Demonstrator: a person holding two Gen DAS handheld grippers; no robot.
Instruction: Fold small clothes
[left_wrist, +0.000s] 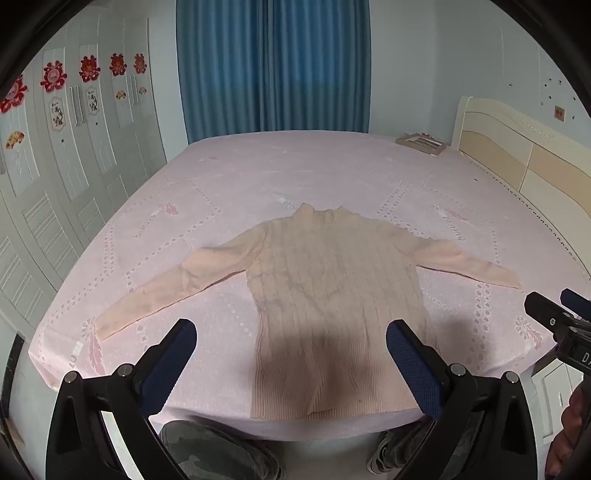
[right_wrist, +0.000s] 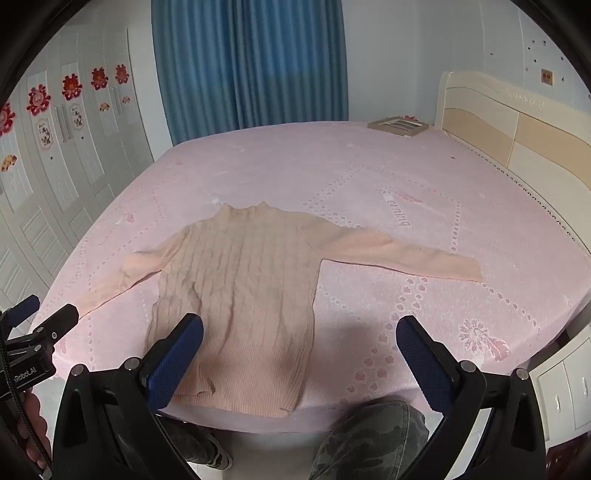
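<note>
Sweater (left_wrist: 332, 295), pale pink cable knit, lies flat on the pink bed (left_wrist: 295, 170), hem at 6 o'clock, collar at 12, sleeves spread toward 8 and 3. Left claw (left_wrist: 291, 350) and right claw (right_wrist: 299, 347) hover above it, both spread wide, holding nothing.

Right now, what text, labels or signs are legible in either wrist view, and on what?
"RobotAI": white print on the left gripper body, first letters hidden, seen from the right wrist.
"DA": white letters on the right gripper body, cut off at the frame edge.
"oruing" or similar: pink word woven into the bedsheet, upside down, reading uncertain.
Red paper-cut signs on the wardrobe doors: double-happiness characters.
Small door panels under them: too blurred to read.
</note>
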